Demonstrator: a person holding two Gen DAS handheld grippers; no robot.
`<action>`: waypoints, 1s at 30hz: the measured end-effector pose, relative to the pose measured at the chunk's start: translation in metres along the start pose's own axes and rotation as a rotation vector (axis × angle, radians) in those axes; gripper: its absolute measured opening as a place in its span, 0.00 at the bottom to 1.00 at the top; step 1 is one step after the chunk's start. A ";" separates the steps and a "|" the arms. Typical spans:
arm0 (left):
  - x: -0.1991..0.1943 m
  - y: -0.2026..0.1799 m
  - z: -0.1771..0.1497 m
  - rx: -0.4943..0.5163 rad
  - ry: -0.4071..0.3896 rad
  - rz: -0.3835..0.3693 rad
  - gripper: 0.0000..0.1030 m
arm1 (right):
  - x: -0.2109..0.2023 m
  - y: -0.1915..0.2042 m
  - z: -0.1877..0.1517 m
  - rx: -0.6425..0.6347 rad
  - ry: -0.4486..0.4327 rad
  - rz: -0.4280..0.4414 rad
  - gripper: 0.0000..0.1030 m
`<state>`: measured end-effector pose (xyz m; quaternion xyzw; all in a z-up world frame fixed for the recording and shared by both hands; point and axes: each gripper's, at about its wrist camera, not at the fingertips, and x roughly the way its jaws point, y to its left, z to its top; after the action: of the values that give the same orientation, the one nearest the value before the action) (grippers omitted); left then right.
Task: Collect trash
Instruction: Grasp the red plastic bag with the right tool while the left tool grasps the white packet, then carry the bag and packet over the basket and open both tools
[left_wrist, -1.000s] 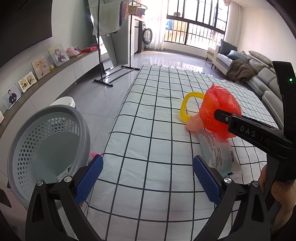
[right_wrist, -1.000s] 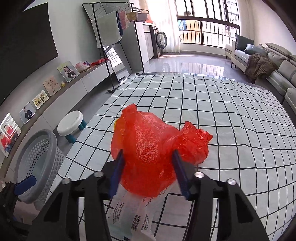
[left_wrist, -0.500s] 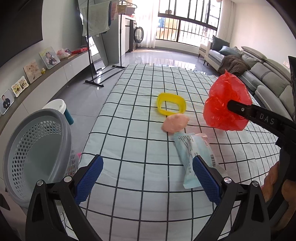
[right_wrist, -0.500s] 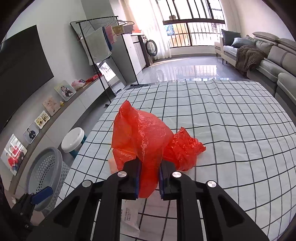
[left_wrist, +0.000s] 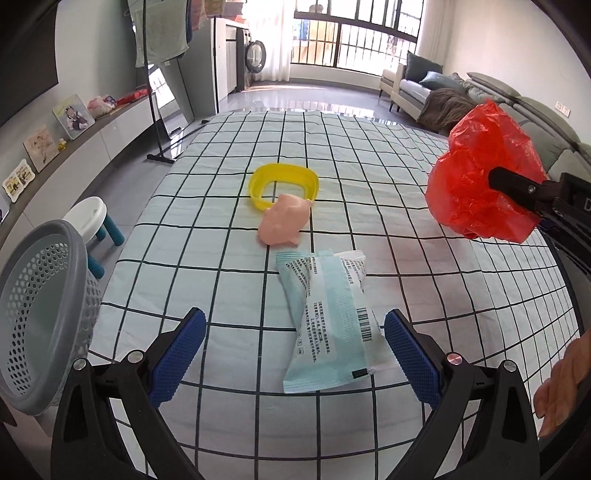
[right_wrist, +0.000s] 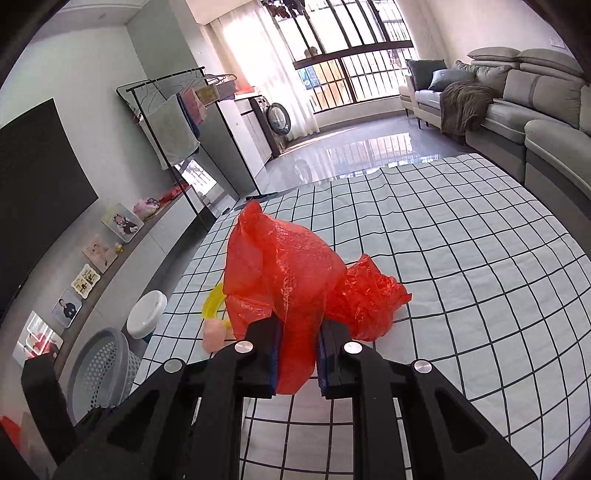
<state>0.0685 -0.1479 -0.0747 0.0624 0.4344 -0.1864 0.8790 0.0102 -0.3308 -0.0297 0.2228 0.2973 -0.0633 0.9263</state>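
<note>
My right gripper (right_wrist: 297, 356) is shut on a crumpled red plastic bag (right_wrist: 291, 280) and holds it above the checked tablecloth (right_wrist: 461, 295). The bag also shows at the right of the left wrist view (left_wrist: 480, 184). My left gripper (left_wrist: 295, 347) is open and empty, low over the cloth, with a light blue wrapper (left_wrist: 328, 317) lying between its fingers. Beyond the wrapper lie a pink lump (left_wrist: 284, 221) and a yellow ring-shaped lid (left_wrist: 282, 181). A grey perforated basket (left_wrist: 40, 310) stands at the left, off the table's edge; it also shows in the right wrist view (right_wrist: 103, 365).
A white stool with teal legs (left_wrist: 94, 225) stands on the floor beyond the basket. A low shelf with photo frames (left_wrist: 44, 147) runs along the left wall. A clothes rack (left_wrist: 155, 74) and a grey sofa (right_wrist: 517, 103) stand farther back.
My right gripper closed on the red bag and lifted it up off the table. The left gripper swung right, from the basket toward the wrapper, still open.
</note>
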 end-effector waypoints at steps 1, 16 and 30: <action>0.004 -0.001 0.001 -0.002 0.008 0.000 0.93 | 0.000 -0.002 0.000 0.004 0.002 0.002 0.15; 0.022 -0.011 -0.002 0.035 0.045 -0.006 0.51 | 0.006 -0.003 0.003 0.015 0.022 0.027 0.15; -0.039 0.037 0.002 -0.004 -0.068 0.046 0.50 | 0.007 0.032 -0.008 -0.039 0.026 0.059 0.15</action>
<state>0.0624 -0.1041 -0.0453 0.0644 0.4030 -0.1672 0.8975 0.0194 -0.2984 -0.0274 0.2143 0.3036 -0.0273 0.9280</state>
